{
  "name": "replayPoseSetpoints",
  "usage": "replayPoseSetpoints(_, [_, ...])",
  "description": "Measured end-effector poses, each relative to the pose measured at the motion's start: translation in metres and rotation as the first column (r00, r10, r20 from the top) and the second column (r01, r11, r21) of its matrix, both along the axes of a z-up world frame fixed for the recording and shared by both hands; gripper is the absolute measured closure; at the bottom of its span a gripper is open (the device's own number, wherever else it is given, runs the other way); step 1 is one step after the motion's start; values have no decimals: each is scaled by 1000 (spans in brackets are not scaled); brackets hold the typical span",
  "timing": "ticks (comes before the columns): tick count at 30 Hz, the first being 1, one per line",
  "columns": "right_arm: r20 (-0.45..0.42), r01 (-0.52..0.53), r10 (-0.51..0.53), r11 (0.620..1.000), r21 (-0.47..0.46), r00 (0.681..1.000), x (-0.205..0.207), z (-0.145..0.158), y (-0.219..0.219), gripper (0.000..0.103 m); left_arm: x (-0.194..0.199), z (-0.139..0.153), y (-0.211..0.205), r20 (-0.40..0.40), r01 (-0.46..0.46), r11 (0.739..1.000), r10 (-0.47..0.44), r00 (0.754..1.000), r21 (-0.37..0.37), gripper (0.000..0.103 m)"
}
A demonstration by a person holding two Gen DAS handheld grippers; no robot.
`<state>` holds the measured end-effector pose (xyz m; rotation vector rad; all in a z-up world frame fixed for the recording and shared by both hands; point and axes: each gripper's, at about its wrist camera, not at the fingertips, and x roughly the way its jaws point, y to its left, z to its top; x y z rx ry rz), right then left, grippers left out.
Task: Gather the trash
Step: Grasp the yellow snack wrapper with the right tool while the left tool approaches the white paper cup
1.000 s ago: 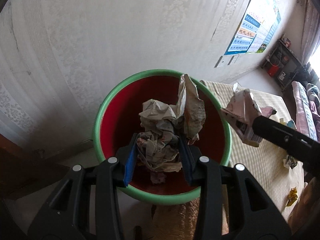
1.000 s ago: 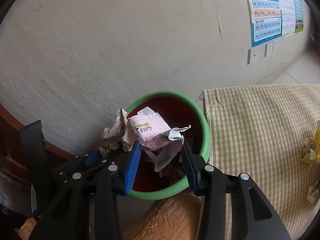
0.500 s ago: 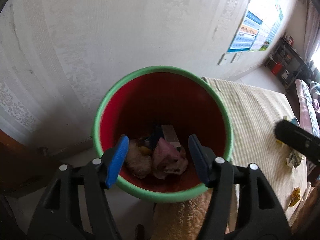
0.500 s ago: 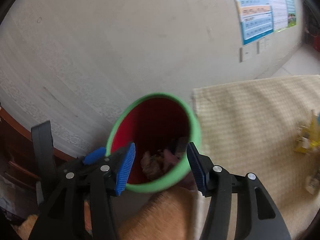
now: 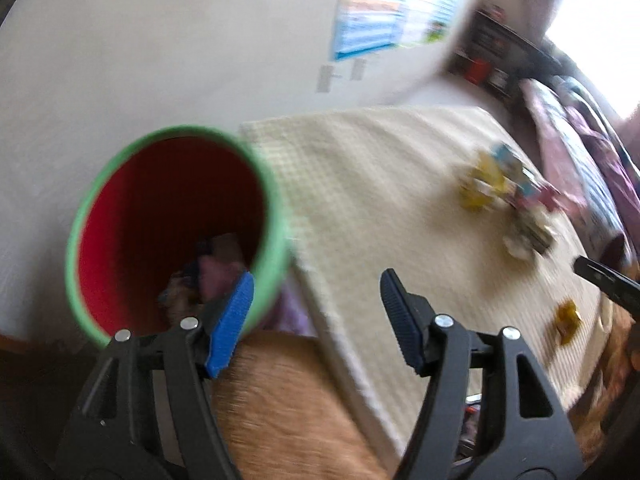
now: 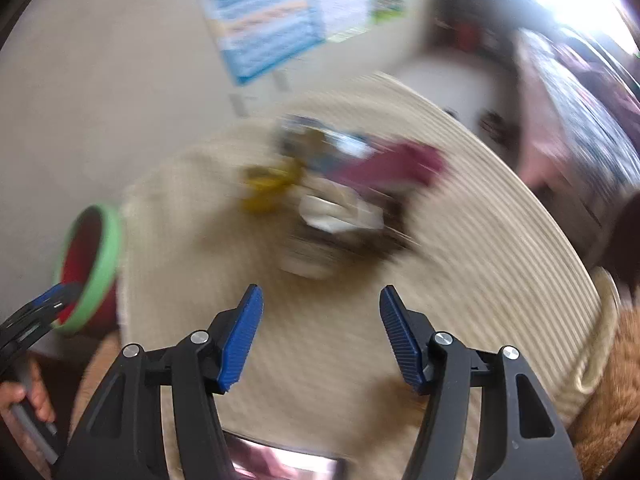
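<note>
Trash [image 6: 340, 196] heaped on the checked tablecloth [image 6: 500, 280], blurred.
Both the left gripper [image 5: 316, 316] and the right gripper [image 6: 320, 328] have fingers spread and empty; the bin [image 5: 272, 240] beside the table's edge holds wrappers [image 5: 216, 264].

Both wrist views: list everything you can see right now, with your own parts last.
Bin: one, red inside with green rim, at the table's left edge; blurred trash lies at its bottom.
Table: one, under a cream checked cloth.
Trash pile: one blurred cluster, yellow, blue, magenta and white, mid-table; piece count unclear.
Yellow scrap: one, apart from the pile, near the table's right edge.
Wall poster: one, blue and white, above the table.
Left gripper: blue pads, open, empty, beside the bin.
Right gripper: blue pads, open, empty, over the cloth facing the pile.
</note>
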<state>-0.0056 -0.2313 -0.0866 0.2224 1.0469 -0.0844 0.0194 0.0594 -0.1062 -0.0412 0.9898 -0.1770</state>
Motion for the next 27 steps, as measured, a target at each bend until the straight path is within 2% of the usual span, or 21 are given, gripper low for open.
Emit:
replayPoseSetpoints(2, [-32, 54, -54, 998, 12, 998, -15, -13, -22, 44, -6, -1, -23, 4, 86, 996, -86, 996, 1, 37])
replayPoseSetpoints(6, [-97, 121, -114, 991, 63, 989, -40, -41, -46, 44, -19, -6, -64, 1, 246, 969, -246, 969, 10, 36])
replayPoseSetpoints(7, [-113, 137, -126, 985, 100, 986, -43, -47, -51, 44, -20, -8, -72, -5, 270, 963, -270, 963, 9, 36])
replayPoseSetpoints(10, [-109, 154, -136, 972, 176, 985, -46, -45, -55, 46, -28, -13, -94, -23, 343, 939, -342, 939, 14, 34])
replayPoseSetpoints(12, [-118, 138, -122, 981, 139, 986, -41, -47, -52, 56, -29, -18, -107, -41, 361, 933, -360, 932, 20, 33])
replayPoseSetpoints(13, [-125, 134, -119, 983, 121, 985, -39, -48, -50, 68, -26, -20, -109, -52, 358, 934, -357, 932, 10, 33])
replayPoseSetpoints(15, [-124, 130, -112, 982, 141, 986, -37, -51, -49, 71, -19, -22, -116, -84, 350, 937, -350, 933, -26, 33])
replayPoseSetpoints(17, [-103, 122, -107, 980, 158, 989, -36, -48, -48, 77, -12, -20, -130, -77, 354, 935, -355, 932, -27, 33])
replayPoseSetpoints(22, [-26, 93, -90, 980, 175, 996, -37, -32, -49, 77, 1, -16, -175, -10, 399, 916, -399, 917, 33, 33])
replayPoseSetpoints(27, [24, 108, -116, 971, 215, 993, -45, -22, -62, 76, 26, -31, -212, -35, 398, 916, -397, 917, 41, 33])
